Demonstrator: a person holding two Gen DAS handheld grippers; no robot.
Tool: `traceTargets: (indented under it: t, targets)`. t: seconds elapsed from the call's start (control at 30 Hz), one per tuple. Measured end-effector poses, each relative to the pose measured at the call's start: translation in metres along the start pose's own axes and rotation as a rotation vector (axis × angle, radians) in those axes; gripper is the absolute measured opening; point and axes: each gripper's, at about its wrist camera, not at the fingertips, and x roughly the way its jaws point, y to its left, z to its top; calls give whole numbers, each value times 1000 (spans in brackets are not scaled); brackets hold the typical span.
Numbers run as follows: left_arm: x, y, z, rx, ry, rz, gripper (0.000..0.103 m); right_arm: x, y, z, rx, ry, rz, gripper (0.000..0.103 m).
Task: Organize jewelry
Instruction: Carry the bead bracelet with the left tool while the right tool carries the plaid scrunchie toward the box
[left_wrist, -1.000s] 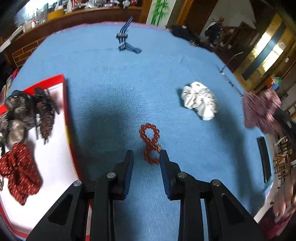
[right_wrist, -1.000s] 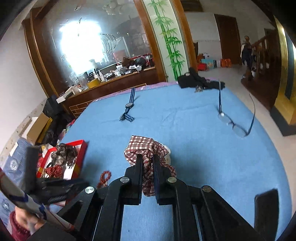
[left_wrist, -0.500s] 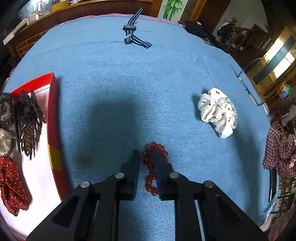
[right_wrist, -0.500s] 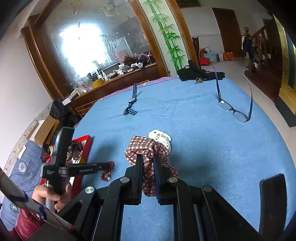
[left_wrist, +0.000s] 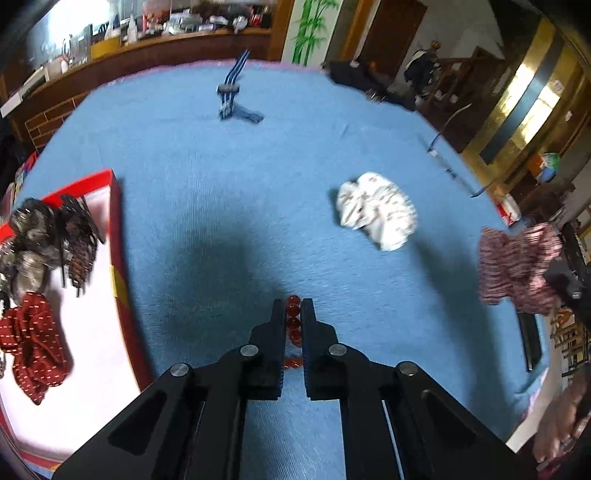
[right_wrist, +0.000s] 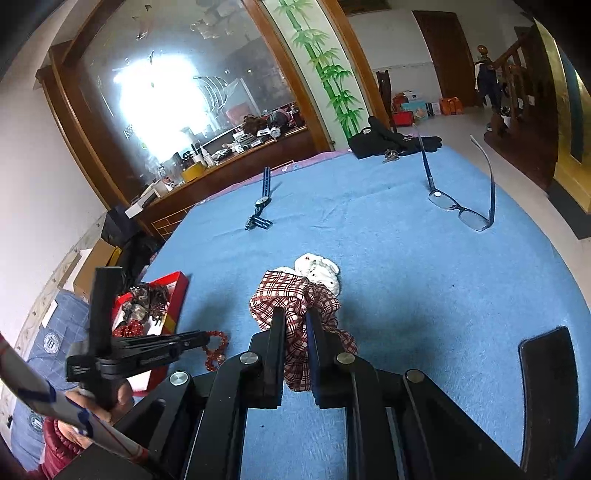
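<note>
Bracelet: red bead bracelet (left_wrist: 293, 325) is pinched between my left gripper (left_wrist: 292, 314) fingers, a few beads in the gap; in the right wrist view the rest of the loop hangs off the tips over the blue tablecloth (left_wrist: 221, 184).
Left grip: clenched on the beads, but only on part of the strand. I judge round beads could roll out of the pads if I swing fast.
Right grip: my right gripper (right_wrist: 295, 321) is clamped on the plaid scrunchie (right_wrist: 295, 302), held above the cloth, its loose folds drooping past the fingers.
Destination: red box (left_wrist: 116, 229) sits to my left with its white inside already holding a dark hair claw (left_wrist: 74, 236) and a red dotted scrunchie (left_wrist: 31, 339).
Risk, snagging: the dangling loop may catch the box wall as I cross it, tugging the beads free.
Risk, crowding: the box's far end is full; dropping there could tangle the strand with the claw teeth.
Risk, collision: both tools are near each other, so they could knock together.
Still out: white scrunchie (left_wrist: 376, 214), striped watch (left_wrist: 231, 98), glasses (right_wrist: 461, 210).
</note>
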Motion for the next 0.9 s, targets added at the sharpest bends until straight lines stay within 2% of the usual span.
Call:
traceTargets:
  t: [0.37, 0.63, 0.9]
  targets:
    - [-53, -10, -6, 45, -103, -47, 7, -3, 26, -7, -38, 9, 27, 13]
    - [-65, -15, -30, 78, -170, 35, 7, 5, 45, -15, -73, 39, 42, 13]
    - [-63, -12, -47, 98, -194, 90, 7, 15, 62, -22, -107, 65, 56, 13]
